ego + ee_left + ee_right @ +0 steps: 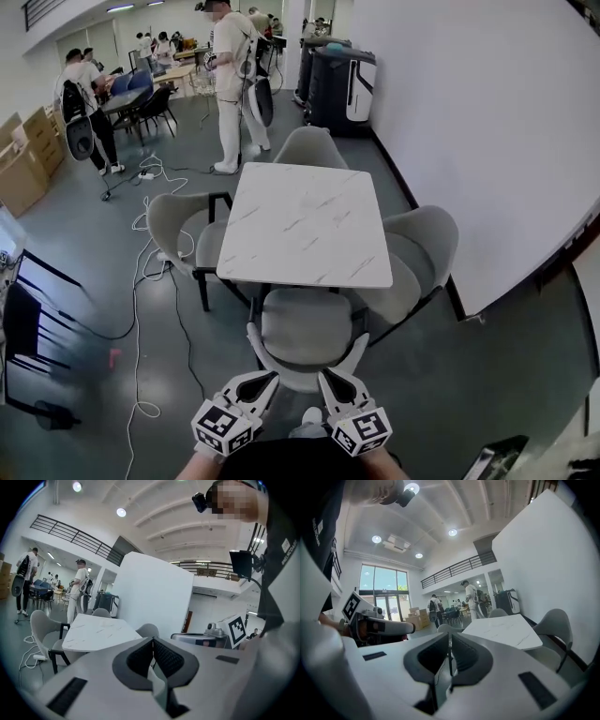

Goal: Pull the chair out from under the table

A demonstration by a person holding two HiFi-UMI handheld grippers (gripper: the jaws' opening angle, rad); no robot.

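A white marble-top table (pixel 309 220) stands in the middle of the head view. The grey chair (pixel 305 328) nearest me is tucked with its seat partly under the table's front edge, its curved backrest toward me. My left gripper (pixel 268 379) and right gripper (pixel 328 377) sit side by side just behind that backrest, both shut with nothing between the jaws. Whether they touch the backrest I cannot tell. The left gripper view shows the shut left gripper (pixel 153 641) pointing past the table (pixel 96 630). In the right gripper view, the shut right gripper (pixel 450 638) points beside the table (pixel 506 630).
Three more grey chairs ring the table: left (pixel 183 230), far (pixel 309 145) and right (pixel 422 248). A white wall (pixel 487 141) runs along the right. Cables (pixel 141 281) trail over the floor at left, near a black rack (pixel 23 328). People stand at the back.
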